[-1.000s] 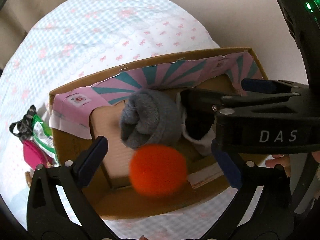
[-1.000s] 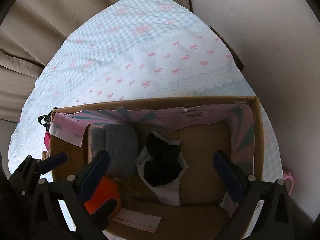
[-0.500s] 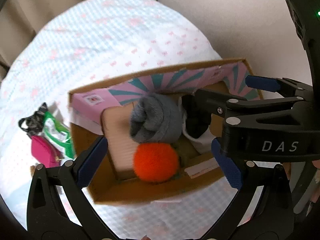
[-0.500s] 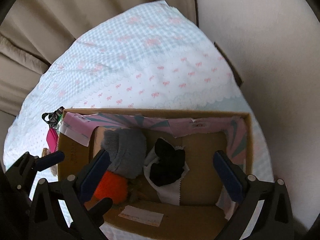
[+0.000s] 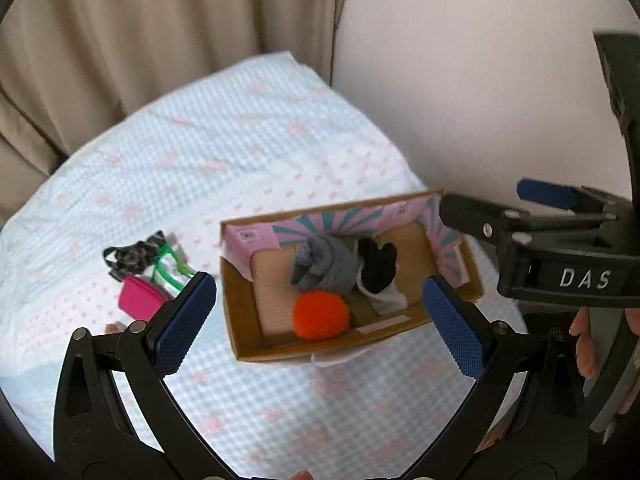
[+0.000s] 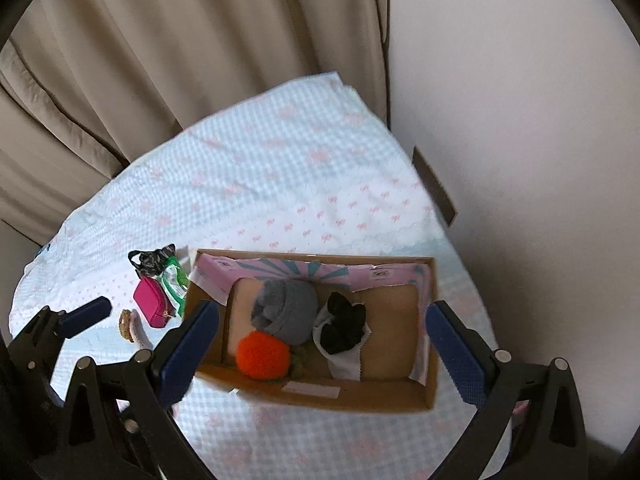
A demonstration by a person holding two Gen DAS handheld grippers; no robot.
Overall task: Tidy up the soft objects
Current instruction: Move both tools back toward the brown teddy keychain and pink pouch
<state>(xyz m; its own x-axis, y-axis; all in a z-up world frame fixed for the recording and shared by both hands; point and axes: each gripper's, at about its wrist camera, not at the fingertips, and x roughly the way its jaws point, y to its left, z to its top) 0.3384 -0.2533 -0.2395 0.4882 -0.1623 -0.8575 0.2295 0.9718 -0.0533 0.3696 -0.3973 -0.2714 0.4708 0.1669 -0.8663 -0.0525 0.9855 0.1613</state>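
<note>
1. Both tools have pulled up and back from the cardboard box (image 6: 428, 360) since a second ago: it then filled each view, and now it sits small in the middle, with far more of the checked cloth (image 6: 280, 184) and the beige curtain (image 6: 180, 52) showing.
2. The orange pom-pom (image 5: 320, 315), earlier blurred between the left tool's fingers, now lies still in the near left part of the box.
3. It is round, fuzzy and bright orange, and touches the grey rolled sock (image 5: 326, 266) just behind it.
4. The grey sock is a thick soft roll, its folded end facing left.
5. To its right a black sock (image 6: 343, 330) is bundled loosely on a piece of white cloth (image 6: 344, 362).
6. The box's far and right inner walls carry a pink and teal striped lining (image 6: 296, 270).
7. Left tool (image 5: 318, 326): fingers spread wide, holding nothing, above the near side of the box.
8. Right tool (image 6: 322, 354): also spread wide and empty, above the box.
9. Left of the box, on the cloth, lie a magenta pouch (image 6: 151, 307), a green-and-white packet (image 6: 173, 280) and a black-and-grey tangle (image 6: 151, 259), close together.
</note>
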